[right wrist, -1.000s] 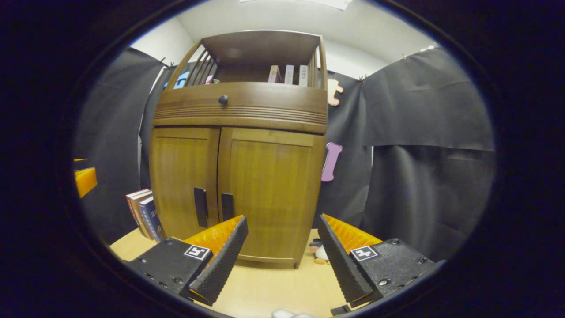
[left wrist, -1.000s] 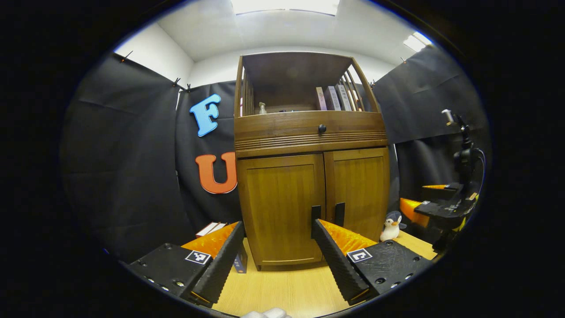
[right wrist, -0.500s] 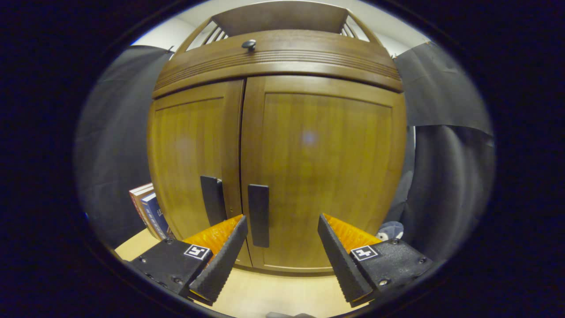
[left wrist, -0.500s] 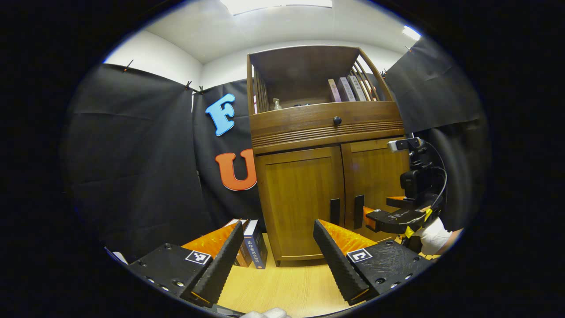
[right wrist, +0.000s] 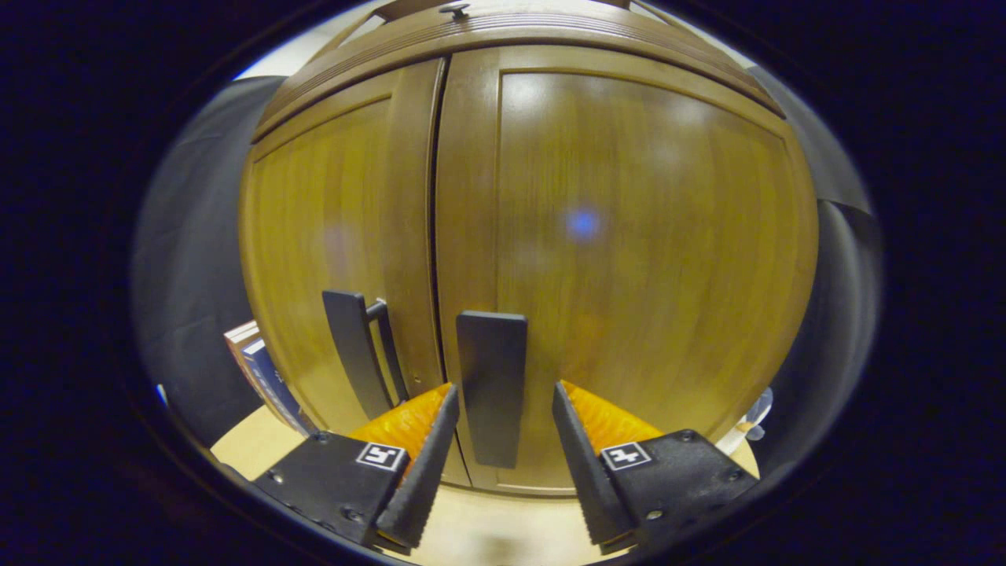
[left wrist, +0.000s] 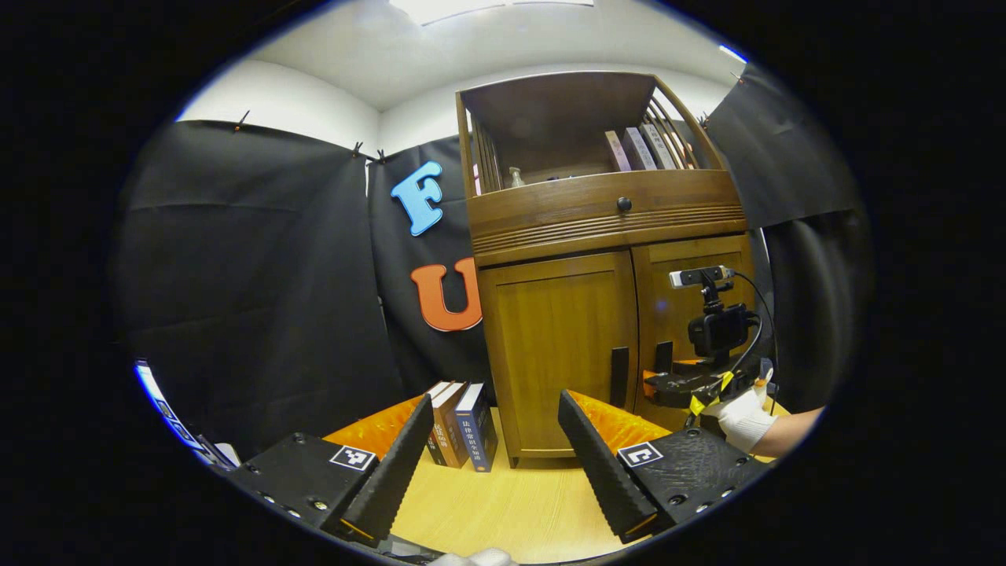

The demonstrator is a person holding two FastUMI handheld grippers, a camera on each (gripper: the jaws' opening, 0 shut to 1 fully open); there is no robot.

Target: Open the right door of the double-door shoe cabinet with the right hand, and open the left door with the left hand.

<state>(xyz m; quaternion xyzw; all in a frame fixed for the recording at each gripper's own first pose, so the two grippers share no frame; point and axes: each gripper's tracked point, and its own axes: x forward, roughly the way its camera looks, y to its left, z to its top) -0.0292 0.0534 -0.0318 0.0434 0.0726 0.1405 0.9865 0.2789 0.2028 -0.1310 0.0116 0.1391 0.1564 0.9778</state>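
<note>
Your right gripper [right wrist: 499,409] has its jaws open astride the right door's handle [right wrist: 492,385], a stiff, slick vertical bar on the closed shoe cabinet [left wrist: 605,306]; clamp mid-bar.

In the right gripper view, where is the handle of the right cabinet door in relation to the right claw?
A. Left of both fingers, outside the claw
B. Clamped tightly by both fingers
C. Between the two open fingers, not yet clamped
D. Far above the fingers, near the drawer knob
C. The right door's handle stands in the gap of the right claw, with space visible on each side, so the fingers do not press it.
</note>
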